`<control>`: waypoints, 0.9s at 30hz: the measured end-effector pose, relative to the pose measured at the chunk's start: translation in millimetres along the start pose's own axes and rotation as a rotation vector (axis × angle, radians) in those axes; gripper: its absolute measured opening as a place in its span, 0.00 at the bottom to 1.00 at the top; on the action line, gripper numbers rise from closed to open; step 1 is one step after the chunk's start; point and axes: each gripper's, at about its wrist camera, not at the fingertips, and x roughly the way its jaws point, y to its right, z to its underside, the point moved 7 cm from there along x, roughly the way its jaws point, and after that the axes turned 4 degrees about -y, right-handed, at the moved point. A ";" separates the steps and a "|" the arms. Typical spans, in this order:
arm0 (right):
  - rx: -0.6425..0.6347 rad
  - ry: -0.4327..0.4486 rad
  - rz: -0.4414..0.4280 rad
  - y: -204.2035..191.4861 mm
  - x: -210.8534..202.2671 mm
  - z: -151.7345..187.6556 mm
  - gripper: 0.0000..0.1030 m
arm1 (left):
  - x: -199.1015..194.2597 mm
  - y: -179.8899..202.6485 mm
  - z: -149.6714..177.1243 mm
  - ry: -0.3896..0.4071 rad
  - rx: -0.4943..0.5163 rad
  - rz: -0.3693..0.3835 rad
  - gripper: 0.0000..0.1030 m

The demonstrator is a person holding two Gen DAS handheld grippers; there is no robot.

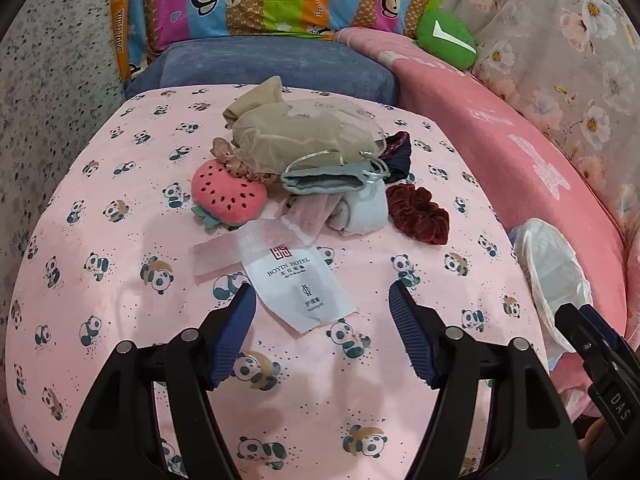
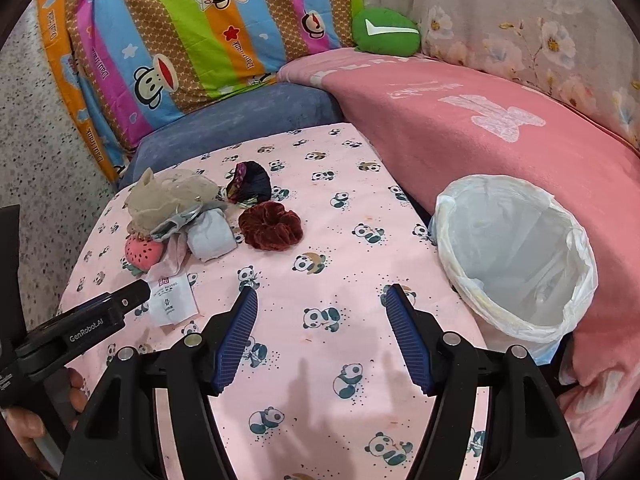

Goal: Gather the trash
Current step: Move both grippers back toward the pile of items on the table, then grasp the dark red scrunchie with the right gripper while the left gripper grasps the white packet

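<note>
On panda-print pink surface (image 2: 320, 208), small clutter pile seen at far left; lined trash bin (image 2: 516, 256) set at right edge, against pink blanket (image 2: 460, 128). Left hand-held gripper (image 1: 322, 300) held spread wide, nothing pinched, white hotel sachet wrapper (image 1: 298, 280) lying flat on surface between blue pads. Right hand-held gripper (image 2: 318, 300) likewise spread wide over bare cloth, bin just beside right finger. Dark red scrunchie (image 2: 271, 225) and strawberry plush (image 1: 228, 196) noted in pile beyond wrapper.

black gripper frames (image 1: 322, 312), ribbed blue jaws, silver screws, "genrobot.ai" marking.
</note>
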 end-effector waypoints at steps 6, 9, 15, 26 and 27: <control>-0.009 -0.016 -0.015 -13.4 18.8 -7.6 0.63 | 11.6 -14.5 -11.4 0.004 -0.005 -0.020 0.64; -0.006 -0.024 -0.017 -16.9 31.9 -14.4 0.63 | 21.8 -18.7 -20.1 0.001 -0.004 -0.022 0.64; 0.017 -0.036 -0.023 -21.2 62.5 -34.2 0.63 | 47.3 -19.4 -35.6 -0.017 0.006 -0.020 0.62; 0.069 -0.098 -0.025 -22.7 134.5 -59.2 0.59 | 92.8 -13.4 -46.1 -0.069 0.012 0.011 0.46; 0.071 -0.103 -0.025 -22.9 139.3 -59.4 0.57 | 94.8 -13.2 -47.2 -0.072 0.013 0.017 0.42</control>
